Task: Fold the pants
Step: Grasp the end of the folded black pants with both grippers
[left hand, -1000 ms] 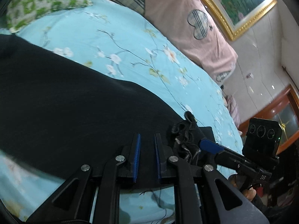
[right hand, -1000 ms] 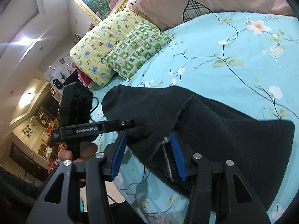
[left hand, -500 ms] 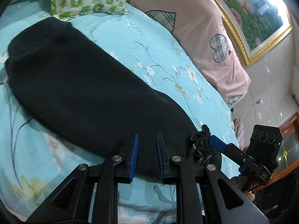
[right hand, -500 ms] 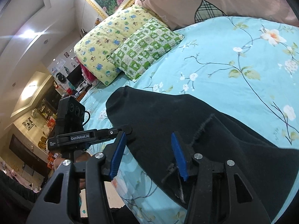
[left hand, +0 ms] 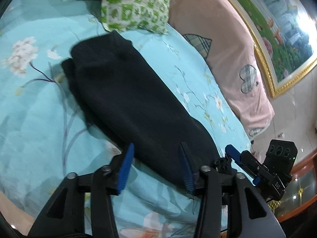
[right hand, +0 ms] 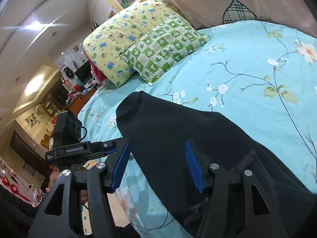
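Black pants (left hand: 130,99) lie folded lengthwise on the turquoise flowered bedsheet (left hand: 35,119), stretching from near me toward the pillows. My left gripper (left hand: 156,164) is open and empty, hovering over the near end of the pants. In the right wrist view the pants (right hand: 178,130) lie under my right gripper (right hand: 158,164), which is open and empty above them. The right gripper also shows at the right in the left wrist view (left hand: 257,168); the left gripper also shows at the left in the right wrist view (right hand: 83,150).
A green checked pillow (right hand: 164,47) and a yellow pillow (right hand: 120,37) lie at the bed's head. A pink quilt (left hand: 227,45) lies along the wall under a gold-framed picture (left hand: 281,25). Cluttered furniture (right hand: 39,119) stands beyond the bed's edge.
My left gripper has opened and let go of the pants. Both grippers have pulled back from the cloth, which now lies flat; the right gripper was open throughout.
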Available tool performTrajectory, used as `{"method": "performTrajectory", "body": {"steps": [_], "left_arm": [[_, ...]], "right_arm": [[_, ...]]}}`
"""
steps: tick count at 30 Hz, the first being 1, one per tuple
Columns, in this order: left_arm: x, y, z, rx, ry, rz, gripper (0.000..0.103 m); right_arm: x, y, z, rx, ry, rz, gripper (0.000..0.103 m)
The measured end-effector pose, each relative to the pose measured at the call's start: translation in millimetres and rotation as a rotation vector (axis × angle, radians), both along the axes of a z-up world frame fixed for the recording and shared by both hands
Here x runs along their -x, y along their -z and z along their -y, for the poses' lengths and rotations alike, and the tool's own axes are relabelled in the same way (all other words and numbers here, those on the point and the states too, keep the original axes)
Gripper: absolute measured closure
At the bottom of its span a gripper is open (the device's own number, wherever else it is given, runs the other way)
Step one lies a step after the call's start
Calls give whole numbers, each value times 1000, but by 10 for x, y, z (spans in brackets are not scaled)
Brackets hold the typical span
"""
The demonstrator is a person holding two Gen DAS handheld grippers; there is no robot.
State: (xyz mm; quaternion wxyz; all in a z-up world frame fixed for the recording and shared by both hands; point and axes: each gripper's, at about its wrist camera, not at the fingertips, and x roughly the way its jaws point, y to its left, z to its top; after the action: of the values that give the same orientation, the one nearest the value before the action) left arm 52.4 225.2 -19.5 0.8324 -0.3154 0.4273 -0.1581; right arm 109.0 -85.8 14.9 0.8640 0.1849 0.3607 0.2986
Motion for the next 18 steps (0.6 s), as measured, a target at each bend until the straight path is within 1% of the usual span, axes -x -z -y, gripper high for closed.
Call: {"method": "performTrajectory", "body": {"steps": [2, 4, 6, 11, 14, 18], "left_arm": [[17, -8, -88, -1, -23, -2, 54], [20, -10, -150, -2, -47, -10, 49], [12, -10, -205, -3, -74, -20, 42], [-25, 11, -378, -9, -158, -44, 39], [-76, 25, -446, -18, -186, -56, 38], [-157, 53, -533, -35, -230, -74, 37]], "right_arm": [[-56, -10, -39, 2, -12, 3, 45], [-129, -22, -92, 10, -26, 4, 43], [-203, -30, -148, 18, -40, 0, 37], [-424, -62, -316, 49, -76, -5, 37], [-591, -86, -423, 68, -98, -11, 37], [-865, -89, -616, 101, -159, -40, 36]]}}
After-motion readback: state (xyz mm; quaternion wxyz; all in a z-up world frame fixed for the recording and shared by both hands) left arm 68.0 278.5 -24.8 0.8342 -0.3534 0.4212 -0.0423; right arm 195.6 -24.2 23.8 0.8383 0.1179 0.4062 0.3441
